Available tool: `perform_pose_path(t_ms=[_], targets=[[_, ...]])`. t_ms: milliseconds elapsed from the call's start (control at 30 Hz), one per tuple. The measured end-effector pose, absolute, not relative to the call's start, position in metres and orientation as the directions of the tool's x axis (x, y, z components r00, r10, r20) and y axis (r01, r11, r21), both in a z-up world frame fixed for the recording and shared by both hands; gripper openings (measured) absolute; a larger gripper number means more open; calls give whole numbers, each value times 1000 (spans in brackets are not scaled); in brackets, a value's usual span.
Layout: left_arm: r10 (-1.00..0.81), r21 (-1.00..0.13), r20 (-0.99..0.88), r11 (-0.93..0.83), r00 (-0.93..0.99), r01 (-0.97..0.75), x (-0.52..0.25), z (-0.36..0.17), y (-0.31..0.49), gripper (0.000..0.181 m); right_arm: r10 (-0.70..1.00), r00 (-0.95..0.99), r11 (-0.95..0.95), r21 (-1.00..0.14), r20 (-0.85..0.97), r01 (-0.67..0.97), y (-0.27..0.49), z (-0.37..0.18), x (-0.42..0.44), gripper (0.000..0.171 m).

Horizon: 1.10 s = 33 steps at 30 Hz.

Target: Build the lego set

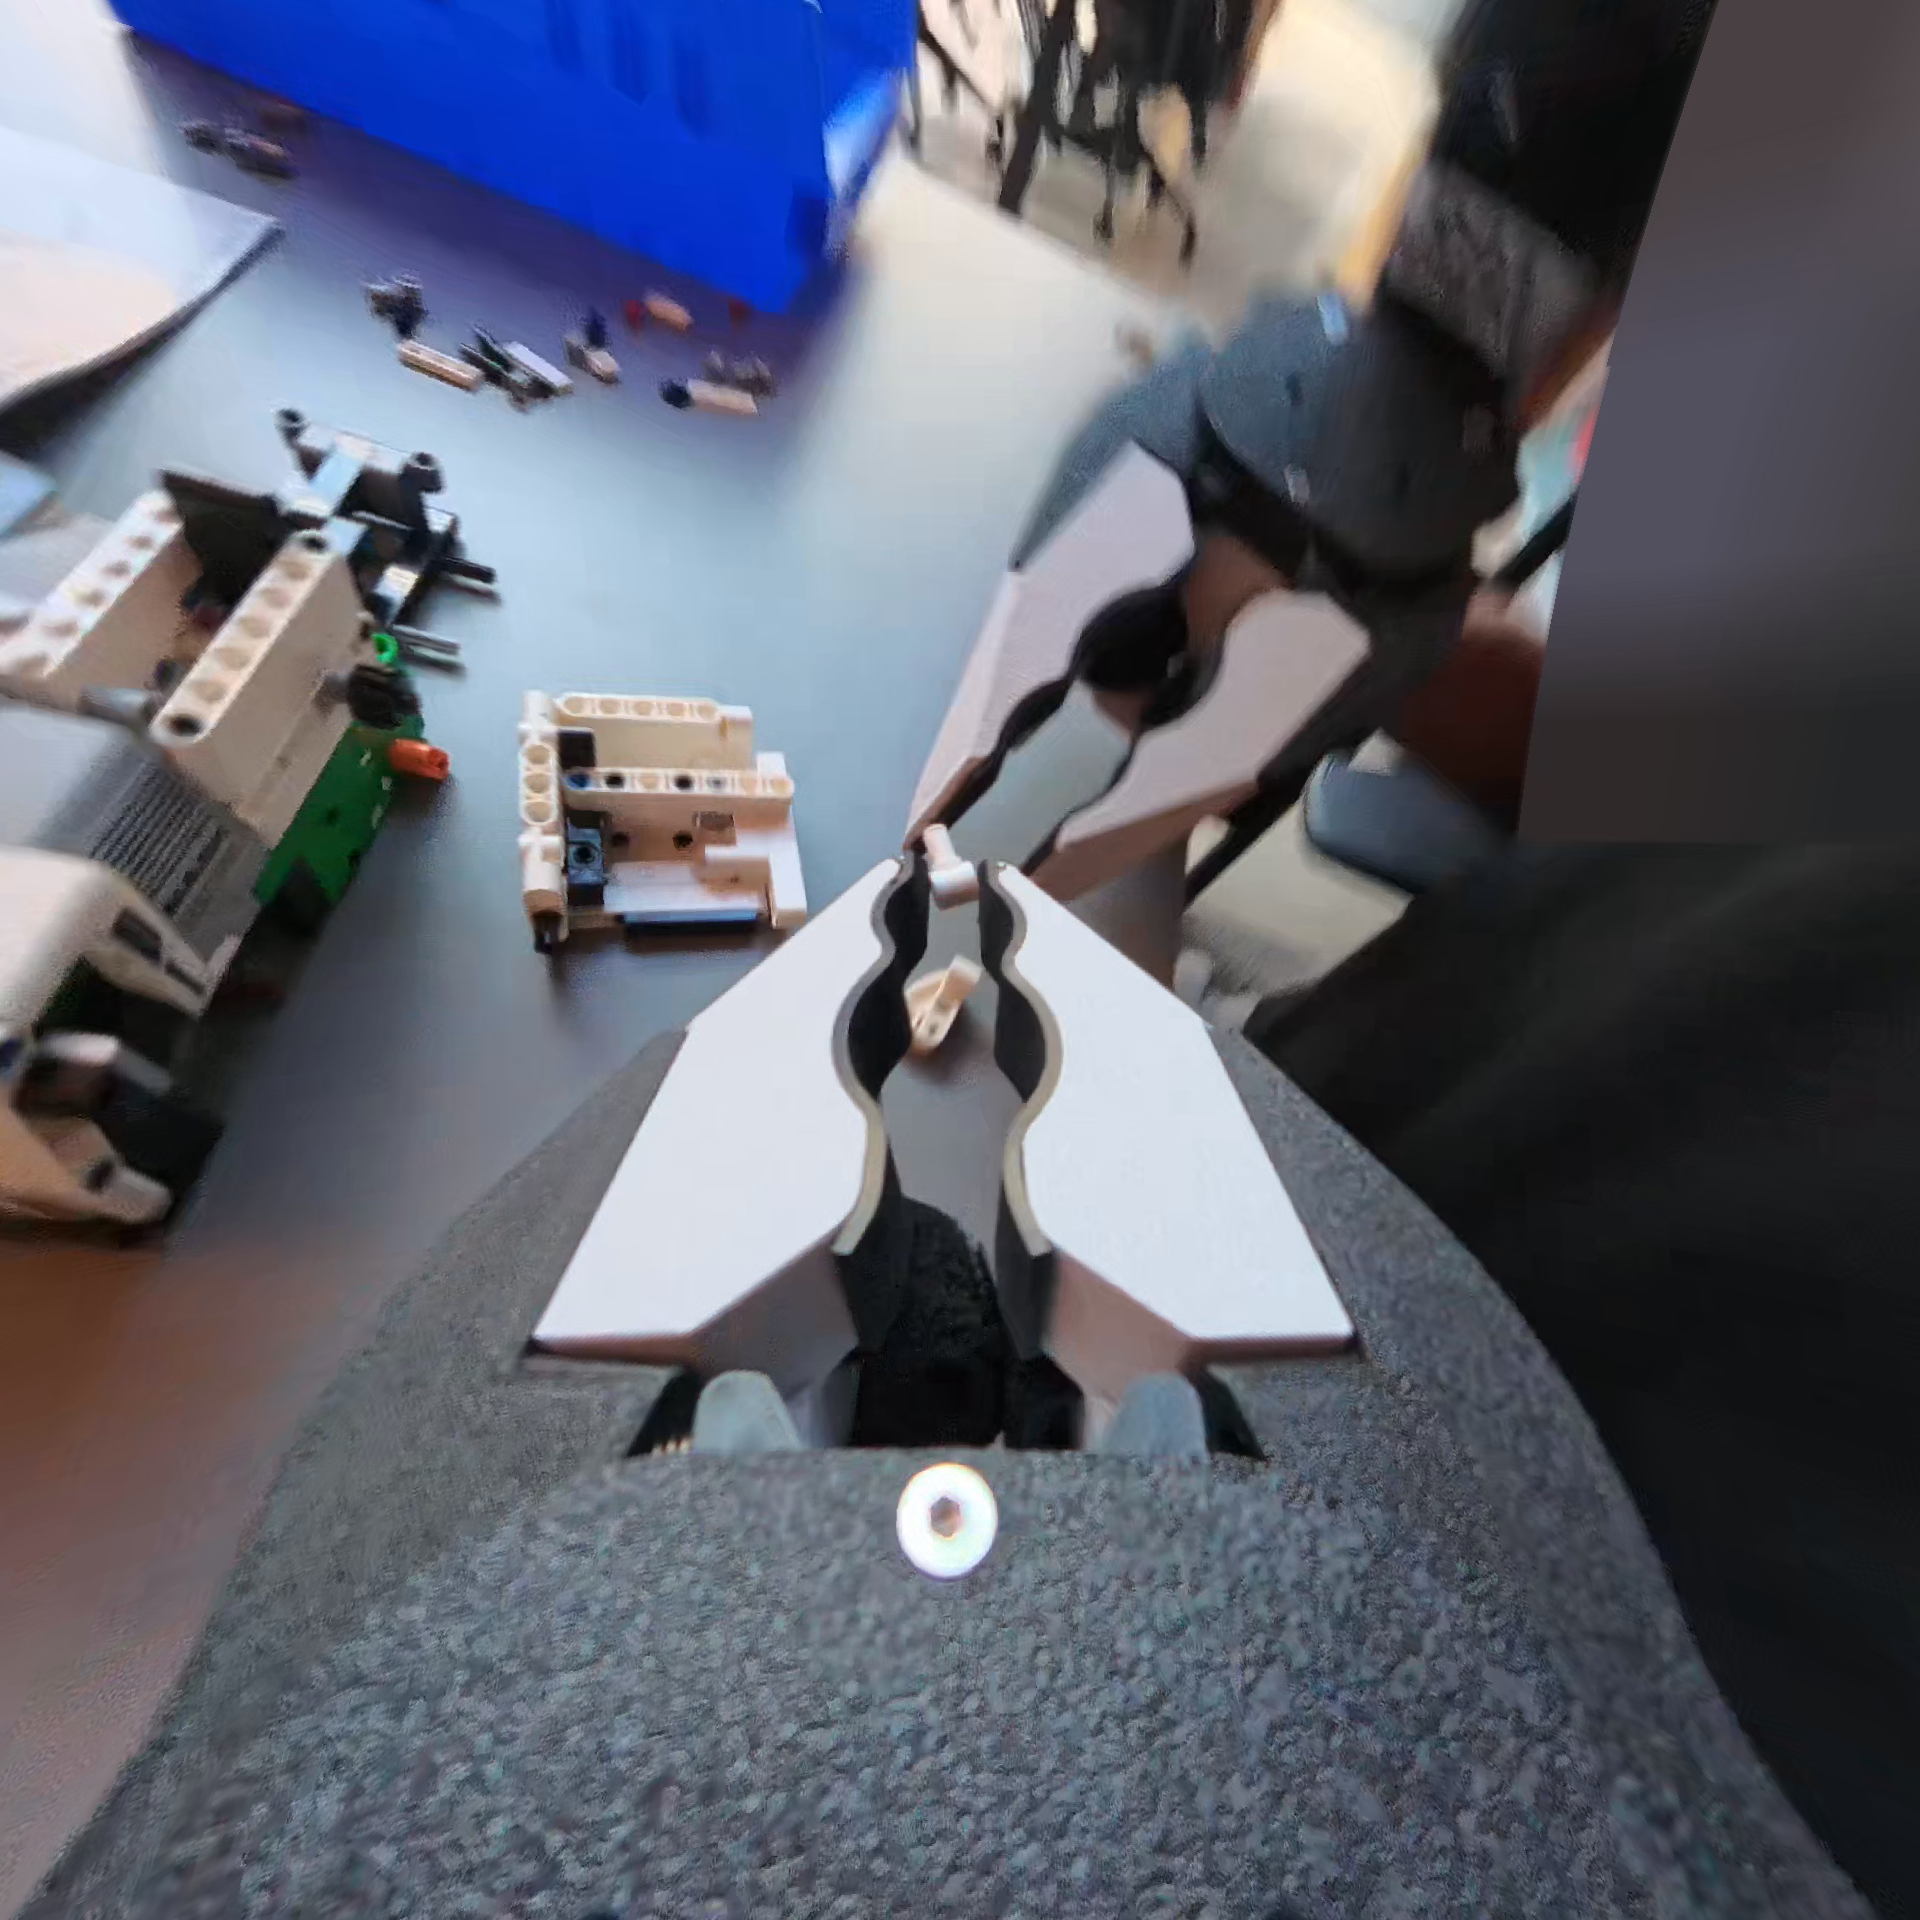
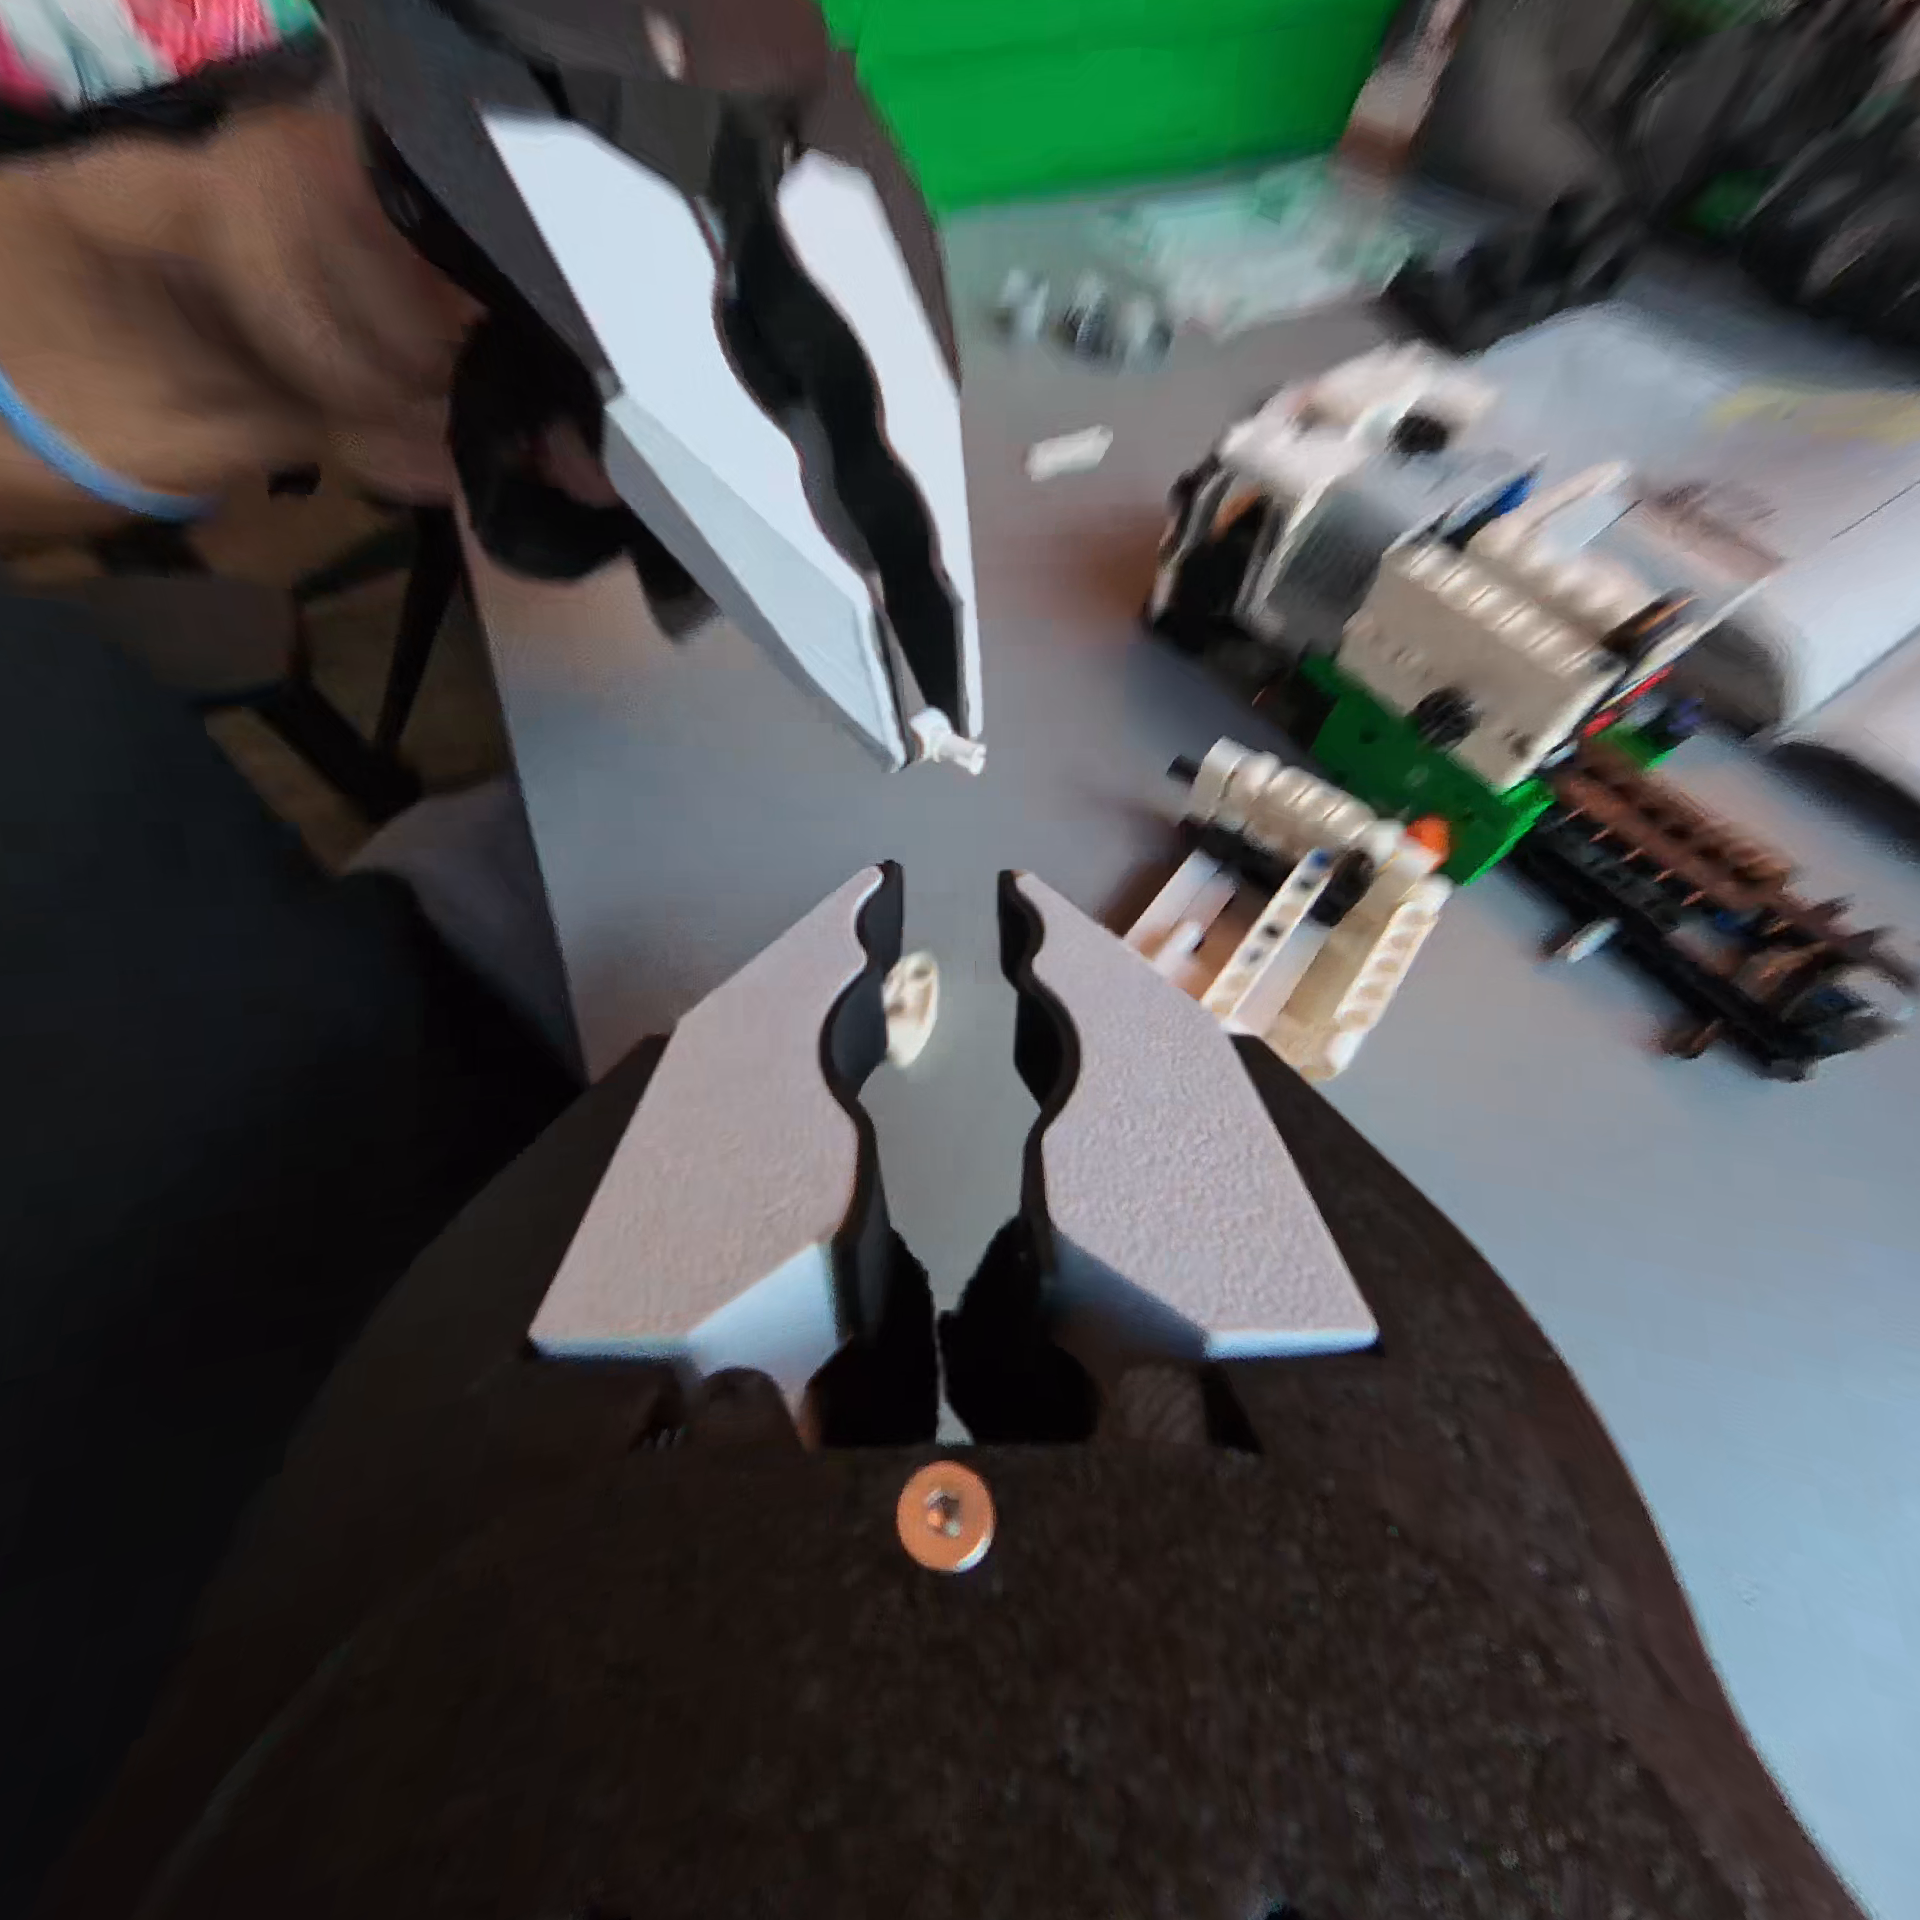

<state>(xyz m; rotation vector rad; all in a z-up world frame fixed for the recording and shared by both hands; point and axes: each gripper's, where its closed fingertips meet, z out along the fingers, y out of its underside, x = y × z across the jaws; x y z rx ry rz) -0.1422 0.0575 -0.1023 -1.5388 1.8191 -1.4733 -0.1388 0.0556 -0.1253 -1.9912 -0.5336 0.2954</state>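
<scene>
My left gripper [image 1: 948, 868] is shut on a small white lego piece [image 1: 951, 885] at its fingertips, held above the dark table [image 1: 644, 540]. In the right wrist view the left gripper [image 2: 940, 743] comes down from the top with the piece [image 2: 951, 750] at its tips. My right gripper [image 2: 948, 873] is open and empty, its tips just short of that piece; it also shows in the left wrist view [image 1: 987, 831]. A second small tan piece [image 1: 940, 1003] [image 2: 914, 1003] lies on the table under both grippers. A white sub-assembly [image 1: 655, 810] [image 2: 1299, 956] lies close by.
A larger white, green and black model [image 1: 260, 675] [image 2: 1455, 665] stands beyond the sub-assembly. Several loose pieces [image 1: 582, 353] lie before a blue bin [image 1: 623, 125]. A green bin [image 2: 1091, 83] stands at the back. The table edge [image 2: 520, 779] and a person's arm [image 2: 156, 312] are near.
</scene>
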Motion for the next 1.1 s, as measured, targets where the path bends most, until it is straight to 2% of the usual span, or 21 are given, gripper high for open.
perform_pose_path(t_ms=[33, 133, 267, 467, 733, 967, 1100], targets=[[-828, -823, 464, -270, -316, -500, -139, -92, 60, 8, 473, 878, -315, -917, 71, 244, 57, -113, -138, 21], [-603, -659, 749, -629, -275, -413, -134, -69, 66, 8, 379, 887, -179, -919, 265, 351, 58, -95, -136, 21], [-392, -476, 876, -793, -281, -380, -129, -67, 63, 8, 273, 899, -86, -922, 343, 378, 59, -76, -133, 25], [-222, -358, 909, -848, -352, -391, -127, -59, 44, 7, 239, 913, -91, -928, 331, 361, 59, -74, -133, 20], [-183, -314, 916, -881, -356, -353, -129, -57, 46, 6, 171, 920, -21, -932, 353, 361, 46, -58, -127, 16], [-99, -259, 918, -883, -384, -391, -128, -54, 38, 6, 181, 906, -11, -920, 382, 391, 50, -56, -133, 9], [-105, -264, 923, -872, -370, -411, -129, -58, 37, 6, 202, 896, -27, -912, 396, 409, 49, -59, -134, 7]])
